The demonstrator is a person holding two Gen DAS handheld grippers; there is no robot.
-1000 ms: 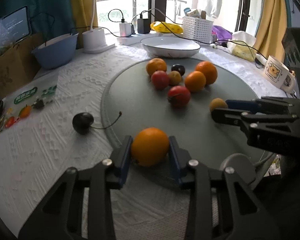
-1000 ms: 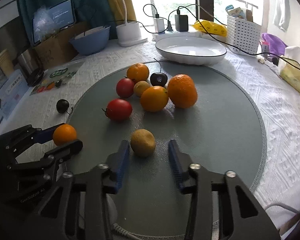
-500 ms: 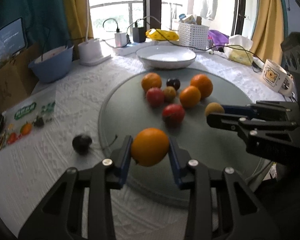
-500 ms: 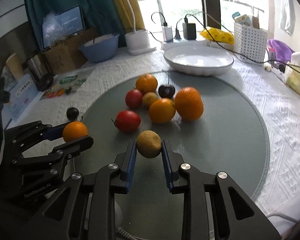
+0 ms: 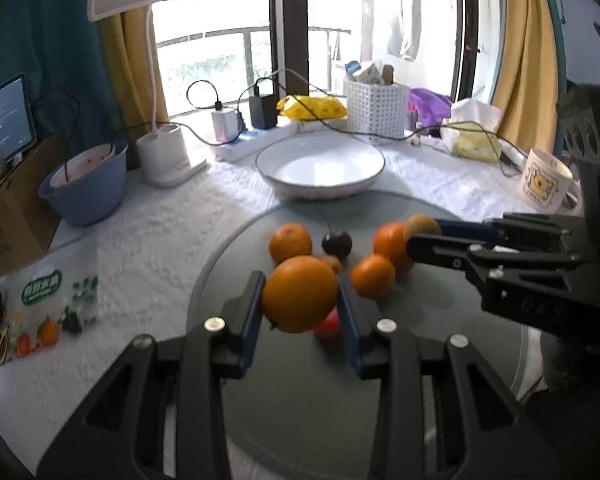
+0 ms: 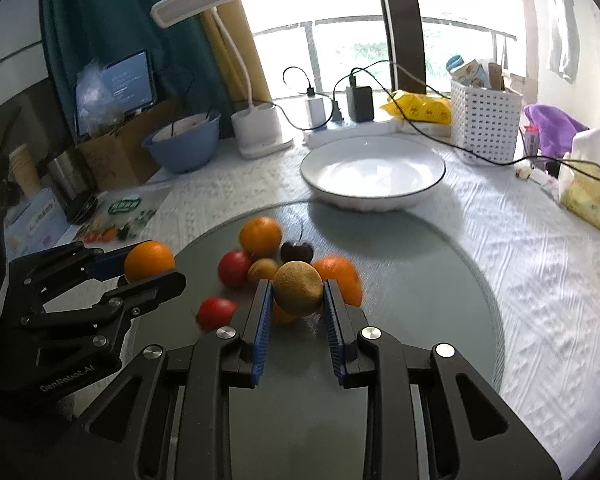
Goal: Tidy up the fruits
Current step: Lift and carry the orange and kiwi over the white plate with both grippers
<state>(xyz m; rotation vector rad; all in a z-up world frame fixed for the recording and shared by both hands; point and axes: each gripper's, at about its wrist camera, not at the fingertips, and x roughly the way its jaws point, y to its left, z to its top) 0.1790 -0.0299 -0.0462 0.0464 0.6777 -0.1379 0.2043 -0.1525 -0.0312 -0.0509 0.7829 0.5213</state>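
My left gripper [image 5: 300,294] is shut on an orange [image 5: 299,293] and holds it above the grey round mat [image 5: 420,360]. It also shows in the right wrist view [image 6: 150,262]. My right gripper [image 6: 297,294] is shut on a brown-green kiwi-like fruit [image 6: 298,288], lifted over the mat; it shows in the left wrist view [image 5: 422,227] too. Several oranges, red fruits and a dark cherry [image 6: 296,251] lie grouped on the mat. An empty white bowl [image 6: 372,174] stands beyond the mat.
A blue bowl [image 5: 86,182], a white lamp base [image 5: 166,156], chargers with cables and a white basket [image 5: 376,110] line the back. A mug [image 5: 544,180] stands at the right. A printed bag [image 5: 44,300] lies at the left on the white cloth.
Both grippers have risen and moved forward with their fruit, toward the fruit group and the white bowl. The right gripper closed on the kiwi-like fruit a second ago.
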